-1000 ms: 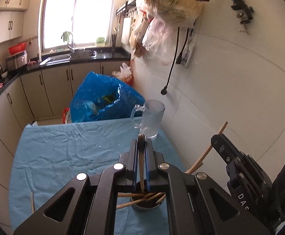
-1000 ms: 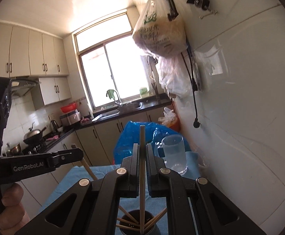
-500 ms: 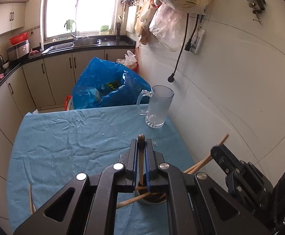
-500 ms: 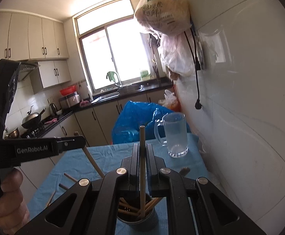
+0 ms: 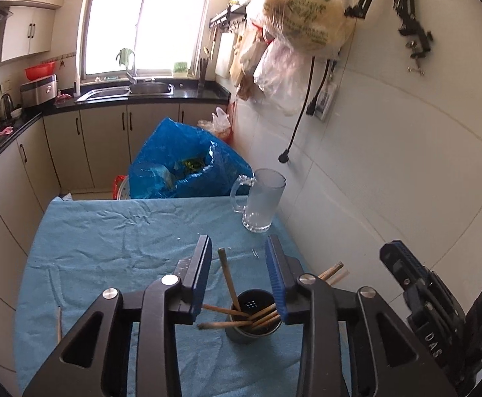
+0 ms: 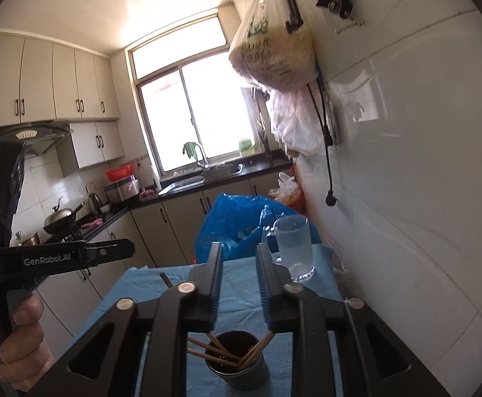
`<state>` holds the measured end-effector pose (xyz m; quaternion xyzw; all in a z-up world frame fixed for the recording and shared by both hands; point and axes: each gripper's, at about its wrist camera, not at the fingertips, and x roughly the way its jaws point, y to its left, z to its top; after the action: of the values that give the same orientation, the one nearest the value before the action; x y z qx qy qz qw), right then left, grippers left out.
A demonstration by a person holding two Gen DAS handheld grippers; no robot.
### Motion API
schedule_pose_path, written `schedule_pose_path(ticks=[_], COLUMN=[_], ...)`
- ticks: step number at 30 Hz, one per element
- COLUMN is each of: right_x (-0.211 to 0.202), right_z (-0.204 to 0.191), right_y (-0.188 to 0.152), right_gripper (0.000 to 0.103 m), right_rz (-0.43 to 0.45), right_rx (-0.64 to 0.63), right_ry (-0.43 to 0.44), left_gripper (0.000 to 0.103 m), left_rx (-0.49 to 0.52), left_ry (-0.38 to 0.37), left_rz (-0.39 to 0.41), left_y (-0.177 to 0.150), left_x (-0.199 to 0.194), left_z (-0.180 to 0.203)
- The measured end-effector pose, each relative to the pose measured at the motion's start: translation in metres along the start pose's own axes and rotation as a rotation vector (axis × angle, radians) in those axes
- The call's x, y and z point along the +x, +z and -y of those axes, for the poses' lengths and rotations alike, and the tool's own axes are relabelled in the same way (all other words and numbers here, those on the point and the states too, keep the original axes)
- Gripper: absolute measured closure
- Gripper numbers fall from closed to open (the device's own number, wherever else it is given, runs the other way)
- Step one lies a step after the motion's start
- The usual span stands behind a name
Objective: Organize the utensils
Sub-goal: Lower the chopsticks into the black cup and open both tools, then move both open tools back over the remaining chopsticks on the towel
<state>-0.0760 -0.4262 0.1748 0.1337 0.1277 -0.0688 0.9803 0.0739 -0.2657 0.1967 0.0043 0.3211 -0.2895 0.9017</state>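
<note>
The thin brown wooden chopsticks stood leaning in a small dark round metal cup on the blue cloth-covered table. The left gripper had just been opening, one chopstick loose between its jaws. The right gripper (also just opening) held nothing. A clear glass mug stood well beyond.

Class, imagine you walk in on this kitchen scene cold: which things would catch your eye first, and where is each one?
First, the dark cup stuffed with splayed wooden chopsticks, on the blue cloth just below both open grippers. Next, the glass mug at the cloth's far corner by the white wall, with the crumpled blue bag beyond the table.
</note>
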Motion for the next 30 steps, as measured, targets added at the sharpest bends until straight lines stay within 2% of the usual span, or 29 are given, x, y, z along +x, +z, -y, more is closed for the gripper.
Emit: schedule_pose_path(ticks=[5, 7, 10, 16, 18, 24, 30], right_x=[-0.026, -0.034, -0.041, -0.043, -0.039, -0.017, 0.007], right_z=[-0.004, -0.007, -0.015, -0.037, -0.046, -0.069, -0.098], right_y=[-0.001, -0.006, -0.014, -0.04, -0.051, -0.085, -0.123], right_gripper=[0.069, 0.068, 0.06, 0.056, 0.054, 0.054, 0.054], right_rz=[0.029, 0.03, 0.012, -0.065, -0.096, -0.218, -0.349], right_rx=[0.026, 0.034, 0.034, 0.006, -0.018, -0.054, -0.115], right_ry=[0.035, 0.045, 0.065, 0.107, 0.122, 0.165, 0.214], left_gripper=[0.059, 0.056, 0.055, 0.045, 0.045, 0.045, 0.045], left_rx=[-0.013, -0.01, -0.003, -0.023, -0.035, -0.117, -0.216], left_ry=[0.008, 0.02, 0.045, 0.086, 0.109, 0.171, 0.231], left_rz=[0.058, 0.073, 0.081, 0.073, 0.068, 0.008, -0.094], left_y=[-0.008, -0.012, -0.021, -0.047, -0.059, -0.1, -0.149], left_x=[-0.039, -0.051, -0.066, -0.085, -0.092, -0.096, -0.087], left_z=[-0.014, -0.019, -0.029, -0.061, -0.075, -0.132, -0.194])
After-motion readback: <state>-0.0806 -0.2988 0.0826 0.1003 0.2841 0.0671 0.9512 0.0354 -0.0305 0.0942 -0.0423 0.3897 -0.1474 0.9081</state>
